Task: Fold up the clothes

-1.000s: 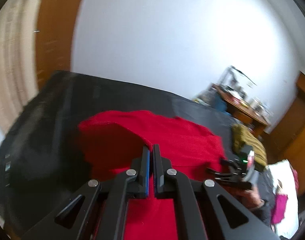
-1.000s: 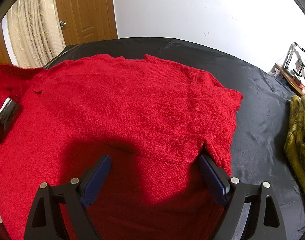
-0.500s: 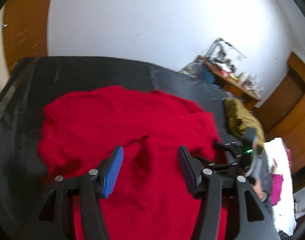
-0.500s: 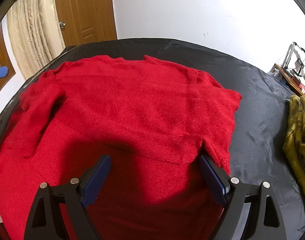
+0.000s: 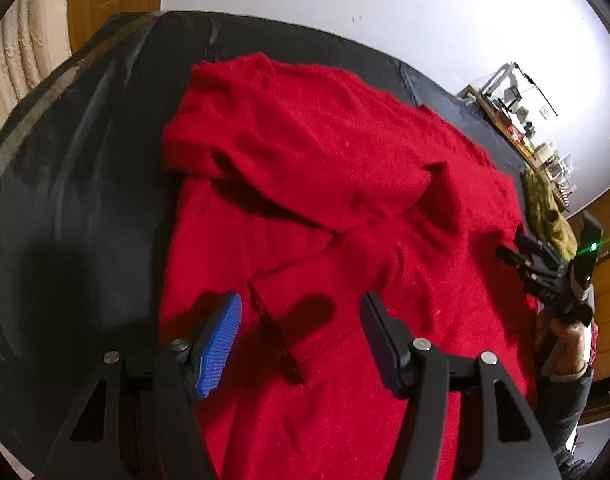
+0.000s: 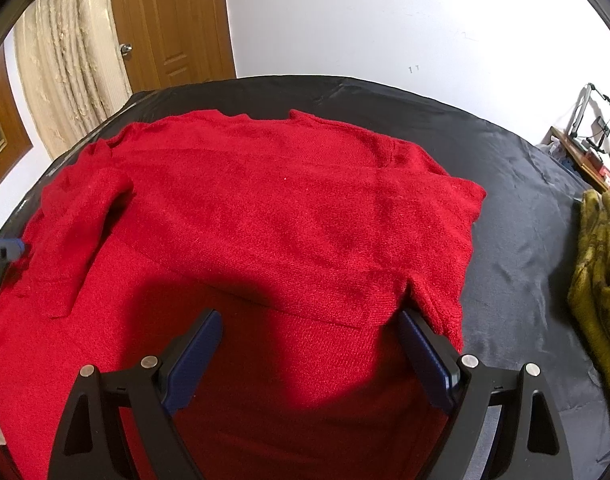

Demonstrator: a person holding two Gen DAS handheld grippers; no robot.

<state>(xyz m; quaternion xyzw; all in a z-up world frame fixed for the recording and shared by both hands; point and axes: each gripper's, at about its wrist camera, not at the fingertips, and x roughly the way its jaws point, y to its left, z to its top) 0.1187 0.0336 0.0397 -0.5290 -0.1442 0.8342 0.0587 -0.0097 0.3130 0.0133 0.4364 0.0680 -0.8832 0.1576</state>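
A red knit sweater point(image 6: 289, 208) lies spread on a black cloth-covered table point(image 6: 517, 184). Its left sleeve point(image 6: 85, 236) is folded in over the body, its right sleeve folded across too. In the left wrist view the sweater point(image 5: 325, 168) shows with the sleeve cuff point(image 5: 273, 304) lying between my open jaws. My left gripper point(image 5: 301, 316) is open and empty just above the cuff. My right gripper point(image 6: 309, 332) is open and empty over the sweater's lower part, and shows in the left wrist view point(image 5: 545, 264) at the right edge.
An olive-yellow garment point(image 6: 597, 264) lies at the table's right side, also in the left wrist view point(image 5: 545, 208). A wooden door point(image 6: 173, 28) and a cream curtain point(image 6: 69, 64) stand behind the table. A cluttered desk point(image 5: 517, 128) is at the far right.
My left gripper was shut on the left sleeve one second ago; it opened, dropped the sleeve onto the sweater's body and drew back. The right gripper has not moved.
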